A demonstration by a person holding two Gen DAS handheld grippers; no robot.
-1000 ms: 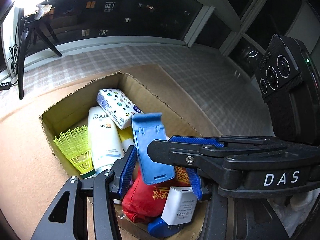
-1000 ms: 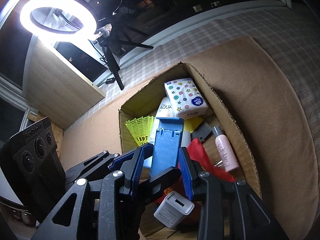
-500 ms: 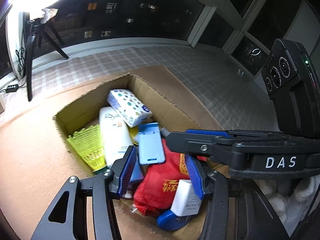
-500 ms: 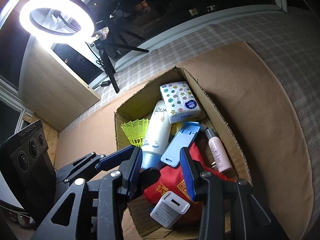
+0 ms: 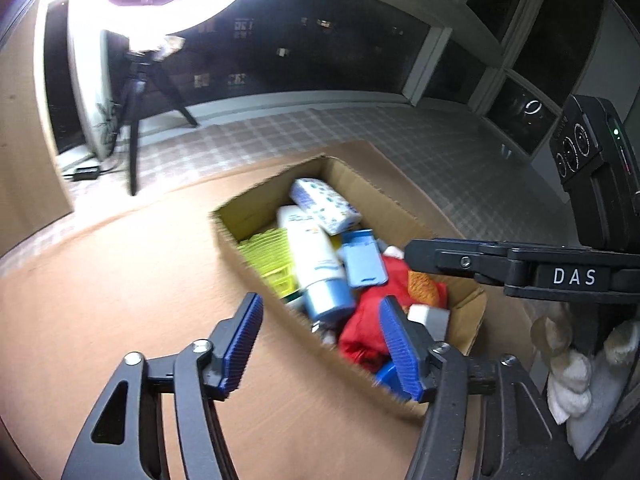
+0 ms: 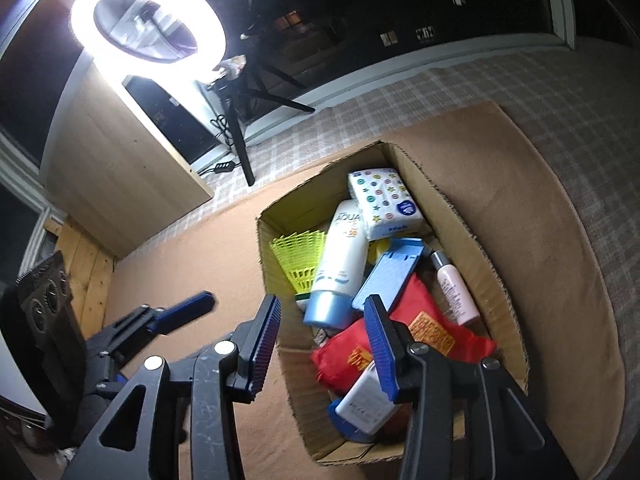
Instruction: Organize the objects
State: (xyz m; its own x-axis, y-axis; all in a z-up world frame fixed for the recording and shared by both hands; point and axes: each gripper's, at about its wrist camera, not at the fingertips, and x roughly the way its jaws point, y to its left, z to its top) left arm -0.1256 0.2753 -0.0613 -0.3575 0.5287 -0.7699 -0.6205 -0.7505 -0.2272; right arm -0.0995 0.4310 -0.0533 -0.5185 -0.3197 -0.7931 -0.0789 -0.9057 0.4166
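My left tongs (image 5: 320, 344) hang above the near left rim of the cardboard box (image 5: 464, 308); the jaws are opening and nothing is between the pads. My right tongs (image 6: 320, 344) hang over the near end of the same box; their jaws are also opening, released, gripping nothing. In the left wrist view the right tongs reach in from the right, above the box's right wall.

The box sits on a tan mat (image 6: 520, 208), ahead of and below both tongs. Contents, from the right wrist view:
- Blue phone stand (image 6: 390, 270): lying free in the middle of the box, just ahead of my right tongs, leaning across the red pouch and the sunscreen tube. Neither tongs touch it.
- Sunscreen tube (image 6: 340, 264): left of the stand, cap toward the tongs.
- Yellow shuttlecock (image 6: 300, 256): against the left wall, beside the tube.
- Tissue pack (image 6: 384, 204): at the far end, resting on the tube's top.
- Pink bottle (image 6: 454, 288): along the right wall.
- Red pouch (image 6: 436, 328): under my right tongs' right pad.
- White charger (image 6: 364, 404): nearest end, on a blue item I cannot identify.

Beyond the box, a ring light (image 6: 148, 20) on a tripod stands on the checked floor (image 6: 560, 92). The left wrist view is blurred.
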